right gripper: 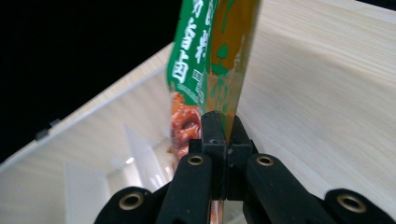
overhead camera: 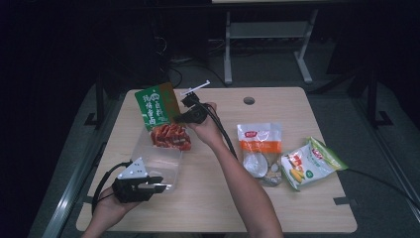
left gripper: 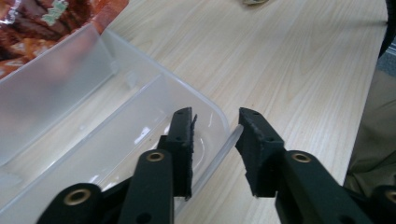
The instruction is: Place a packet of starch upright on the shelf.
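Green-topped snack pouch [overhead camera: 159, 111] shows reddish, perhaps glossy, pieces inside.

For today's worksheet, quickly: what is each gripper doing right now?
Left gripper: open, its jaws either side of the clear plastic box's rim, not pressing it.
Right gripper: shut on the green snack packet.

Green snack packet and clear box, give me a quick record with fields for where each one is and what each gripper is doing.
Green snack packet: pinched by its edge, lower end in the box
Clear plastic box: on wooden table
Right gripper: shut on the packet
Left gripper: fingers astride the box's corner rim, not pressing
Other packets: white-orange packet, corn packet
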Motion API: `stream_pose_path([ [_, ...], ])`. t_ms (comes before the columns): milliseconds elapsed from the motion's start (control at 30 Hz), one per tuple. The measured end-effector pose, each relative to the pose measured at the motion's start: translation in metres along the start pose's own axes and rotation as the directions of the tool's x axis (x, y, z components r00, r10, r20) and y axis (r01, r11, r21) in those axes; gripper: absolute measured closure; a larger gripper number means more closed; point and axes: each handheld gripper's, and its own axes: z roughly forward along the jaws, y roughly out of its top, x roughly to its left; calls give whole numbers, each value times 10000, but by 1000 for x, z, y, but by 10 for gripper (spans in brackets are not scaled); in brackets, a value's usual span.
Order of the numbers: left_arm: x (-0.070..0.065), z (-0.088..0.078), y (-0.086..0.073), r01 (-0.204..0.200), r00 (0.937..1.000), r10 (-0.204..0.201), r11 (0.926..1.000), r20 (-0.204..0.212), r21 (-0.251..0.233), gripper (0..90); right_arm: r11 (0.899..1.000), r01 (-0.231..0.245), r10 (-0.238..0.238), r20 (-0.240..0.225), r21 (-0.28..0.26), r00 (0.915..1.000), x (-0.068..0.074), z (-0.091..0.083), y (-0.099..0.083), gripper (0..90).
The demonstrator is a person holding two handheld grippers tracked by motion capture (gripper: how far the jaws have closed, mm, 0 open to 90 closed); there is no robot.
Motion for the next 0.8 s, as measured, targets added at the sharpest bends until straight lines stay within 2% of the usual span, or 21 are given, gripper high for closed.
stream_pose_path([
  [33,0,0,0,0,10000,0,10000,0,0,699,10000,0,0,0,0,10000,0,0,0,900],
  [100,-4,6,5,-151,9999,152,9999,37,-52,744,9987,-356,351,-153,-352,9993,7,-2,1,900],
  [167,-6,8,6,-184,9998,184,9997,-12,-139,784,9978,-412,403,-186,-525,9990,11,-2,1,900],
  [200,-6,10,7,-253,9997,254,9996,40,-159,798,9960,-428,425,-64,-785,9991,18,-2,2,900],
  [267,-7,12,7,-105,9999,104,9994,-10,-322,792,9945,-439,414,-283,-953,9987,23,2,1,900],
  [300,-7,12,7,-105,9999,104,9994,-10,-322,782,9945,-439,414,-283,-953,9987,23,2,1,900],
  [333,-7,10,6,-93,9999,97,9996,131,-264,734,9958,-212,194,-209,-888,9996,26,7,0,900],
  [367,-8,9,6,1,9997,3,9999,246,-169,669,9965,-193,179,-180,-818,9997,27,9,0,900],
  [433,-10,7,4,-53,10000,53,9999,36,-126,553,9969,65,-59,80,-782,10000,28,8,-1,900],
  [567,-8,3,0,37,10000,-37,10000,-78,-74,471,9978,184,-162,350,-637,9993,25,1,-4,900],
  [600,-6,0,-1,81,9997,-84,9999,-227,-118,462,9982,163,-125,673,-573,9977,22,-6,-7,900],
  [633,-6,0,-1,81,9997,-84,9999,-227,-118,463,9982,163,-125,673,-573,9977,22,-6,-7,900],
  [700,-5,-1,-2,182,9996,-185,9998,-234,-106,463,9981,252,-187,1111,-567,9936,17,-19,-15,900],
  [800,-5,0,-2,152,9997,-153,9999,-185,-55,493,9978,80,7,1297,-664,9916,13,-28,-21,900],
])
